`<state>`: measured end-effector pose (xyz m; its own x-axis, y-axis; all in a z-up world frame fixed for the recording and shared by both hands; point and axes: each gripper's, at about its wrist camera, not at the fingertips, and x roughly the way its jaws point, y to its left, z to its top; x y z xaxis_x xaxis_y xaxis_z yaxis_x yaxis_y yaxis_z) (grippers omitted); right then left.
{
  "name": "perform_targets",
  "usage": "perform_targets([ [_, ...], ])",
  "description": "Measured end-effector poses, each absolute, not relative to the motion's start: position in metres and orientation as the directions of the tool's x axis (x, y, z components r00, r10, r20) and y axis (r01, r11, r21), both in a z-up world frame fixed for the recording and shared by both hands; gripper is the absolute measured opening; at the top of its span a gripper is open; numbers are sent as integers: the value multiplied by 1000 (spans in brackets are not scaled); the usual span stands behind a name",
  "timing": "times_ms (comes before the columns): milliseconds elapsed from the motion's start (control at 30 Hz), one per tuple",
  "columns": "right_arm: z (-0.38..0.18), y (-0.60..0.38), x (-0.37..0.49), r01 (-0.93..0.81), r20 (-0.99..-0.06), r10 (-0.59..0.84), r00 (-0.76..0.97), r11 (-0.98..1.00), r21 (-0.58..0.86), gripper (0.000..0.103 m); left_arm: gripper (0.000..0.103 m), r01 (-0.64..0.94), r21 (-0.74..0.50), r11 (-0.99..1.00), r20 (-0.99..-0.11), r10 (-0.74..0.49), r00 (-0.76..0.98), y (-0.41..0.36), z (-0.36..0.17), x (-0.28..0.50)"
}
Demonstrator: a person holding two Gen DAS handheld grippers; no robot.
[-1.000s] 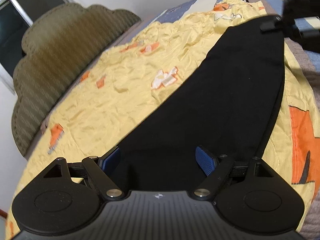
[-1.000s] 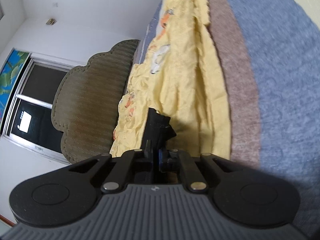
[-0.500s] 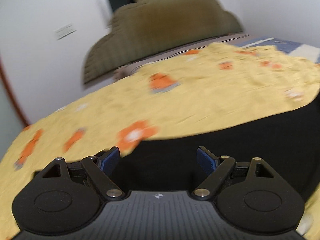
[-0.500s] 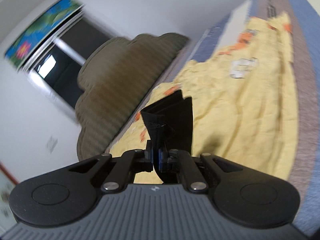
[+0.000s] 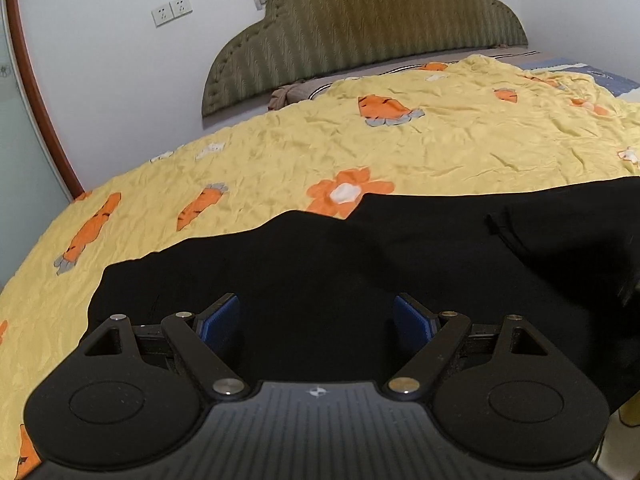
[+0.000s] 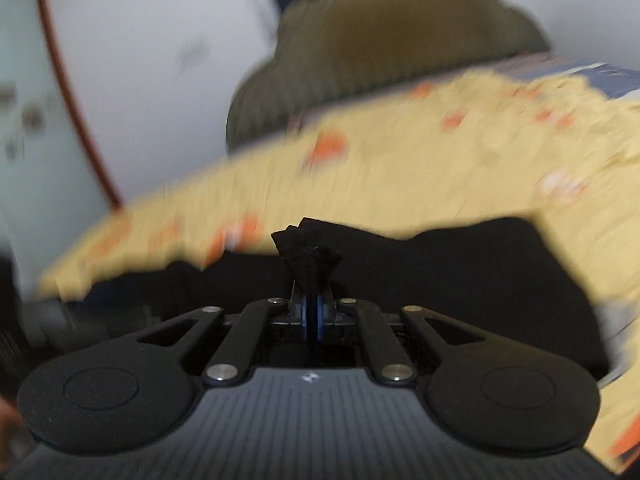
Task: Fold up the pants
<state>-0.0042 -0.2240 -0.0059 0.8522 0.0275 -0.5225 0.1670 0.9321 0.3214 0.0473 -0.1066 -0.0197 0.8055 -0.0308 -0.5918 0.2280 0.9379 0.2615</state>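
White walls, a scalloped olive headboard (image 5: 360, 28) and a bed under a yellow bedspread (image 5: 420, 152) printed with orange carrots and flowers. A double wall socket (image 5: 172, 11) left of the headboard, a brown curved frame (image 5: 36, 92) at the far left.

Black pants (image 5: 360, 264) spread flat across the near part of the bedspread, running from the lower left to the right edge of the left wrist view, with a folded layer and seam showing at the right.

Left gripper (image 5: 316, 318) poised over the pants, blue pads (image 5: 222, 316) spread wide apart, nothing pinched between them; black cloth visible in the gap below, contact with it impossible to tell.

Right gripper (image 6: 312, 318) clenched tight, blue pads (image 6: 306, 316) nearly touching, grasping a bunched tuft of the pants (image 6: 308, 248) that sticks up past the fingertips. More black cloth lying behind that tuft on the bedspread (image 6: 440, 168). Right wrist view heavily blurred, headboard (image 6: 400, 36) and brown frame (image 6: 76, 120) only as smeared shapes.
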Motion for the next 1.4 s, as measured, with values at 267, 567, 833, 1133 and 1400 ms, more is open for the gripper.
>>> perform_targets([
  [267, -12, -189, -10, 63, -602, 34, 798, 988, 140, 62, 84, 211, 220, 952, -616, -31, 787, -92, -21, 54],
  [567, 30, -231, -53, 132, -504, -53, 862, 984, 123, 65, 84, 255, 167, 953, -610, -103, 785, -97, -8, 48],
  [833, 2, -295, -104, 261, -594, -22, 804, 911, 320, 75, 84, 373, 126, 919, -630, -216, 746, -133, 2, 48],
  [1133, -3, -314, -94, 319, -593, -62, 803, 885, 338, 70, 84, 532, 240, 812, -689, -243, 683, -212, -28, 46],
  [1400, -8, -398, -94, 287, -421, 37, 906, 677, 677, 68, 85, 526, 335, 782, -649, -214, 731, -221, -41, 35],
])
